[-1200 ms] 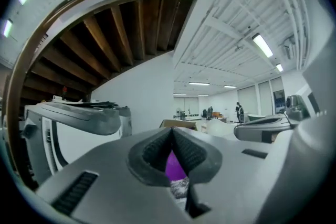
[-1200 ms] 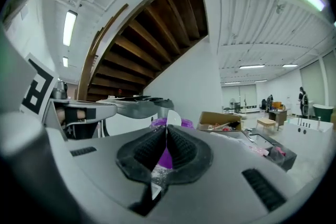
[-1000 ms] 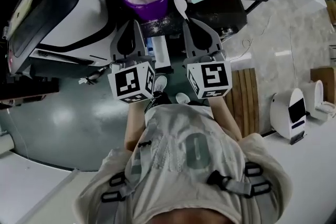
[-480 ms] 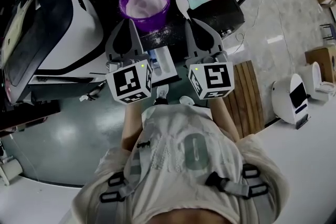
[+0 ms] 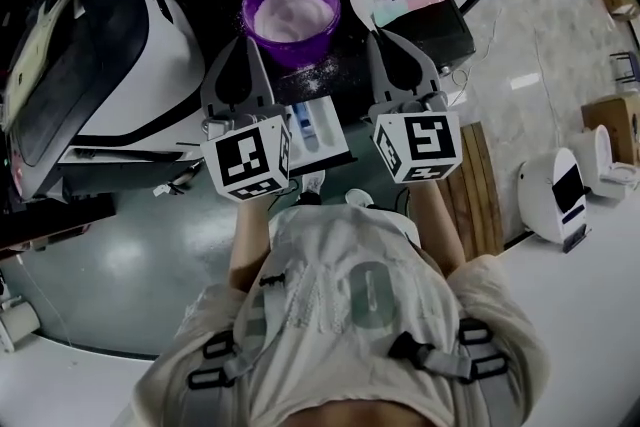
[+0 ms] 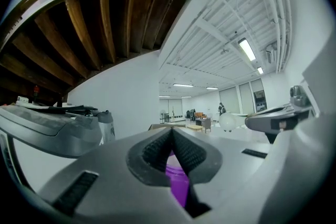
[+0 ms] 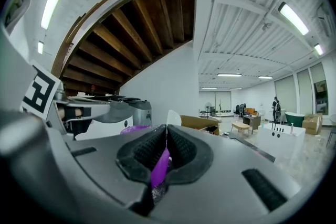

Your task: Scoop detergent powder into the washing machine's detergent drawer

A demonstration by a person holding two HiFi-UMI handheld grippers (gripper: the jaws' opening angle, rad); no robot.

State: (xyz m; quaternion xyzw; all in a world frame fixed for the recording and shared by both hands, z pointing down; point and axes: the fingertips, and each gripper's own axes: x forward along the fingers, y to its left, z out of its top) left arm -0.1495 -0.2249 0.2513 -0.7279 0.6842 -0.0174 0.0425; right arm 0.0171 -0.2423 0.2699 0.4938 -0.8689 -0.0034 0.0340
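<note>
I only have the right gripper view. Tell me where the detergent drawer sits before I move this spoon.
Observer: In the head view the detergent drawer is pulled open. It lies between the left hand-held gripper and the right hand-held gripper, below the purple bucket in frame.
Operator: Now locate what I'm holding.
Observer: The spoon has its bowl right of the bucket, not over the drawer.
Operator: Report the bucket's contents.
Observer: Pale powder lies inside.
</note>
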